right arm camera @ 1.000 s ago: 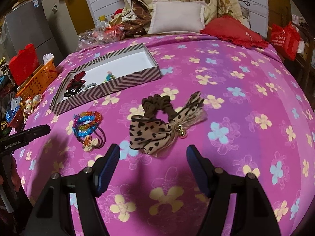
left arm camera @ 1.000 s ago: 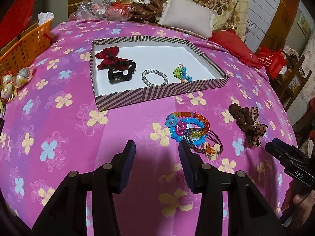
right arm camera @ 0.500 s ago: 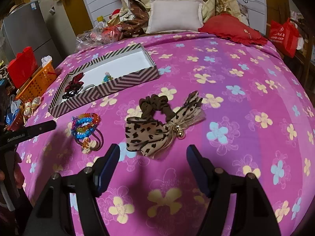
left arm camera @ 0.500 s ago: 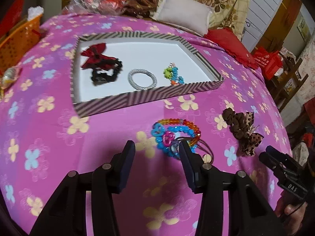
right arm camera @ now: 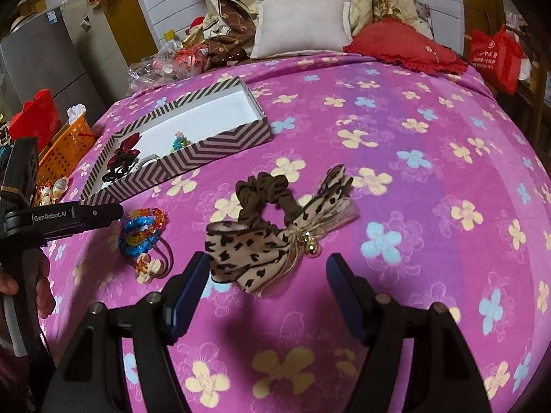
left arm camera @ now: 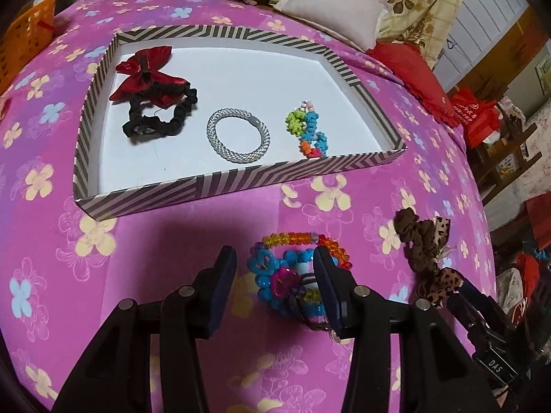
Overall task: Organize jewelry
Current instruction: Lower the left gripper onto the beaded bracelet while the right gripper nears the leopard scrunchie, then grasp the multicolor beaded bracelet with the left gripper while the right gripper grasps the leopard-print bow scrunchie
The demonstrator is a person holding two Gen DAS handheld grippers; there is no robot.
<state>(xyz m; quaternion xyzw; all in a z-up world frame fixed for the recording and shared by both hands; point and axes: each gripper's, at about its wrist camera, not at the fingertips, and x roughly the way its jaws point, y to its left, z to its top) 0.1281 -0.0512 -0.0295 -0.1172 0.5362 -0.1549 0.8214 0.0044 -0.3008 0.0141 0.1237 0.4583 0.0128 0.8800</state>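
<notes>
I am working over the pink flowered bedspread (right arm camera: 396,110), and the striped tray (left arm camera: 241,182) lying on it is the one container in play. It is already holding a red bow scrunchie (left arm camera: 151,86) at its left, a silver woven bracelet (left arm camera: 237,136) in the middle and a small colourful bead charm (left arm camera: 308,130) to the right, all apart from one another. I judge I am fetching the next piece: my left gripper (left arm camera: 275,280) is hovering with fingers spread around the bundle of bead bracelets (left arm camera: 292,268) on the bedspread, just short of the tray. Next I am needing to lower, close on the beads without snagging cloth, then carry them into the tray. My right gripper (right arm camera: 268,282) is waiting, fingers wide and empty, just before the leopard bow scrunchie (right arm camera: 272,227).
</notes>
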